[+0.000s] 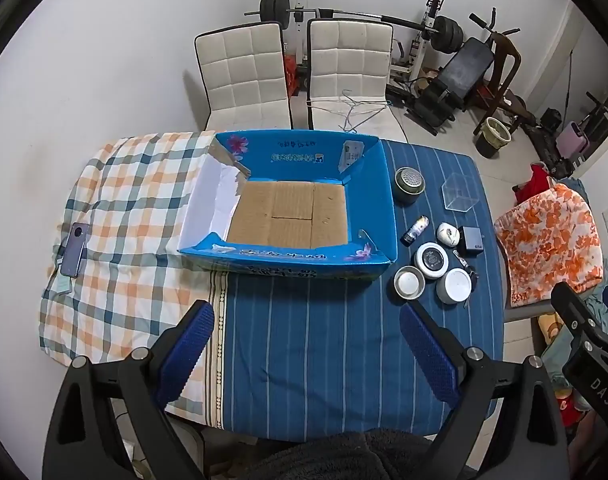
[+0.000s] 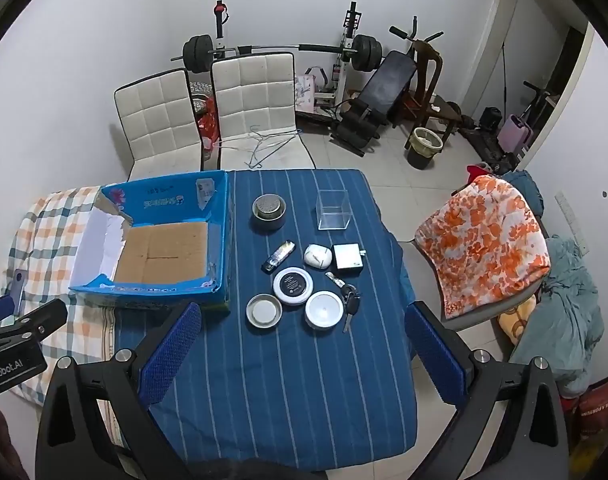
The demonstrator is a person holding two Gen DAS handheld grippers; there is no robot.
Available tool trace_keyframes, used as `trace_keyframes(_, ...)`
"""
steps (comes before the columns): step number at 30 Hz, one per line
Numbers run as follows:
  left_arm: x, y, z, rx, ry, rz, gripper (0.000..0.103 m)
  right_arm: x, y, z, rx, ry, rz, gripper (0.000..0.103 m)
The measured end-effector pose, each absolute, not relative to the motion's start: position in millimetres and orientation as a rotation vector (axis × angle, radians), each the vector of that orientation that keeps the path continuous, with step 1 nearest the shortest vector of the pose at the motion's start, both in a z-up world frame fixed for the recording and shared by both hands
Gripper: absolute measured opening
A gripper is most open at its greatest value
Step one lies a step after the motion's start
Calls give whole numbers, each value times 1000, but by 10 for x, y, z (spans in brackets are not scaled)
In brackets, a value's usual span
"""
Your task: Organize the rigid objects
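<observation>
An empty blue cardboard box (image 1: 367, 184) (image 2: 220, 216) with a brown floor sits on the table. To its right lie small items: a green round tin (image 2: 268, 209), a clear plastic cube (image 2: 333, 211), a small tube (image 2: 279, 256), a white pebble-shaped case (image 2: 317, 256), a grey charger block (image 2: 347, 257), a white-rimmed black disc (image 2: 293, 286), a metal lid (image 2: 264, 311), a white round jar (image 2: 323, 309) and keys (image 2: 350, 304). My left gripper (image 1: 305, 352) is open, above the near table edge. My right gripper (image 2: 300, 354) is open, near the items.
A phone (image 1: 75, 249) lies on the checked cloth at the left. Two white chairs (image 1: 296, 68) stand behind the table. A chair with an orange floral cover (image 2: 483, 244) stands to the right. Gym gear and a bin (image 2: 423, 147) fill the back.
</observation>
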State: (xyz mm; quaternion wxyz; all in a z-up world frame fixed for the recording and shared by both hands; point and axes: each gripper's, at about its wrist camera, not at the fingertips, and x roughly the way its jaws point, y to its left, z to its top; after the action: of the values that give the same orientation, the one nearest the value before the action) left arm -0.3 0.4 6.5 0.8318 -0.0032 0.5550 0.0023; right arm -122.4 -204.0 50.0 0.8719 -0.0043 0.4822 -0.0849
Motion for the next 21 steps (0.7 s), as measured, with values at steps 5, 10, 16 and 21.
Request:
trace_keyframes(5, 11, -11, 77, -7, 1174, 7, 95, -1233, -2027, 512, -15, 1004, -179, 103)
trace_keyframes(10, 15, -30, 74, -6, 1173, 6, 95, -1230, -2030, 524, -15, 1001, -177, 103)
trace_keyframes(16, 5, -24, 74, -8, 1171, 7, 95, -1177, -2021, 510, -14, 1007, -170, 103)
trace_keyframes(21, 3, -22, 67, -8, 1170, 5, 95, -1147, -2005, 506, -18, 1005, -173, 103)
